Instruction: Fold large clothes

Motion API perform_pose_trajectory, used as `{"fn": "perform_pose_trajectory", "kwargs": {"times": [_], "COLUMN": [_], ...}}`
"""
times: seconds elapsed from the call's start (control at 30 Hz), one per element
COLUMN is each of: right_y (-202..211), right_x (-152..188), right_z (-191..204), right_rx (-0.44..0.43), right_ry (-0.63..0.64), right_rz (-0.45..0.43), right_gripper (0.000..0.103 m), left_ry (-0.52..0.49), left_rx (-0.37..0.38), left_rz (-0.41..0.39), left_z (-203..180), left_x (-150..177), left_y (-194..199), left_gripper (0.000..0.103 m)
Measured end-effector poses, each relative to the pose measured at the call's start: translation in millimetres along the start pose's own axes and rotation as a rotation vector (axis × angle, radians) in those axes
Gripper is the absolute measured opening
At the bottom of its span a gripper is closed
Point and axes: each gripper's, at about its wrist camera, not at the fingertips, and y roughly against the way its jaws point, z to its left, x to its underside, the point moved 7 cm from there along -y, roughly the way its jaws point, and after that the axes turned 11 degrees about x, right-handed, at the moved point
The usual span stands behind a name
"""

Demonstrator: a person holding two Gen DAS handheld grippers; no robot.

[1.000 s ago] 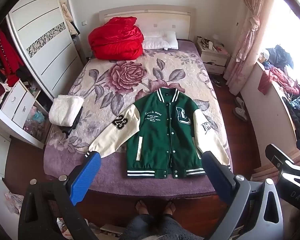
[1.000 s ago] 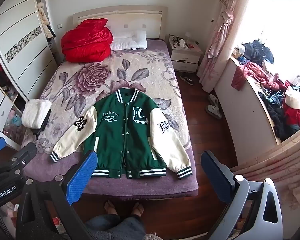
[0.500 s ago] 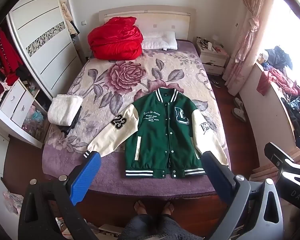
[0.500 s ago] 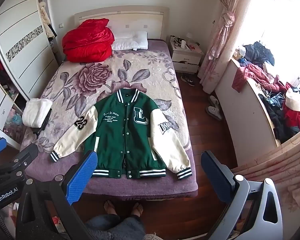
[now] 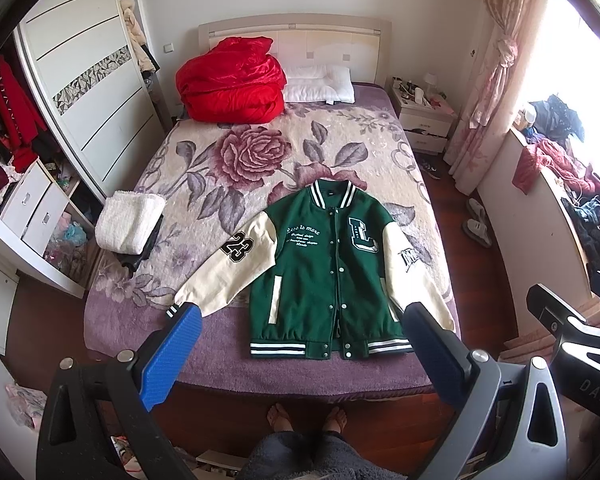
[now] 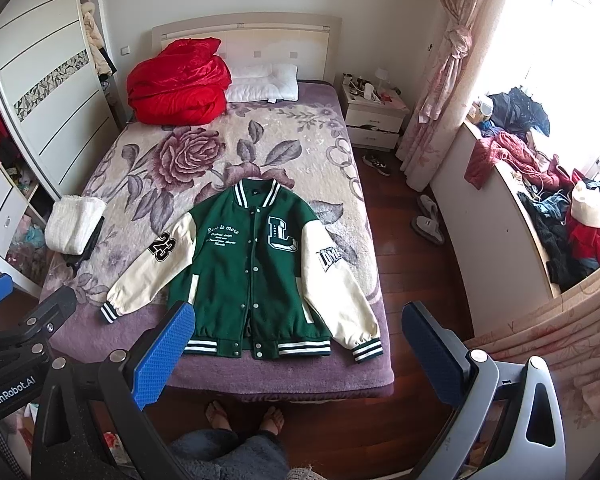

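Each gripper, the left gripper (image 5: 300, 338) and the right gripper (image 6: 298, 336), has two wide-set fingers (image 5: 168, 356) faced with bright blue, fine-ribbed pads. On each, one finger mount is black and the other pale grey, both with triangular cut-outs and round silver screws. White lettering "GenRobot.AI" marks one black body; another reads "DAS", probably cut off by the frame edge. Below, the person's bare feet (image 5: 306, 420) show, with grey, fleecy-looking trousers (image 6: 228, 458) above them.
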Motion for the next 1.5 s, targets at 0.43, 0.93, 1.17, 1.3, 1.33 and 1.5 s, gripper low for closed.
{"fn": "perform_pose_trajectory", "kwargs": {"times": [0.43,0.93,1.17,1.3,1.33,1.5], "right_y": [-4.1,-3.0,3.1,5.5,5.1,5.0], "right_x": [-2.3,-3.1,-7.4,-10.1,-9.2,-9.1], "right_z": [-4.7,-4.5,-6.2,-8.0,-8.2,-8.3], "right_rx": [-0.002,-0.003,-0.006,-0.005,-0.005,-0.005], "right_ry": [0.003,0.002,0.002,0.002,0.002,0.001], "right_rz": [-0.003,-0.003,-0.003,-0.004,-0.007,-0.008], "right_gripper": [0.103,0.103,0.103,0.103,0.103,0.103], "left_ry": [0.002,0.007,0.009,0.008,0.008,0.007], "left_rx": [-0.001,0.004,0.006,0.007,0.005,0.007], "left_rz": [-0.005,-0.009,-0.012,-0.013,-0.015,-0.016], "left_z": [-10.8,-19.7,-20.9,-20.8,-20.7,-21.0], "left_x": [0.5,-9.6,-13.3,-12.6,-12.6,-13.9], "left_y": [-5.0,-0.9,0.8,1.0,1.2,2.6], "left_gripper": [0.103,0.103,0.103,0.103,0.103,0.103]}}
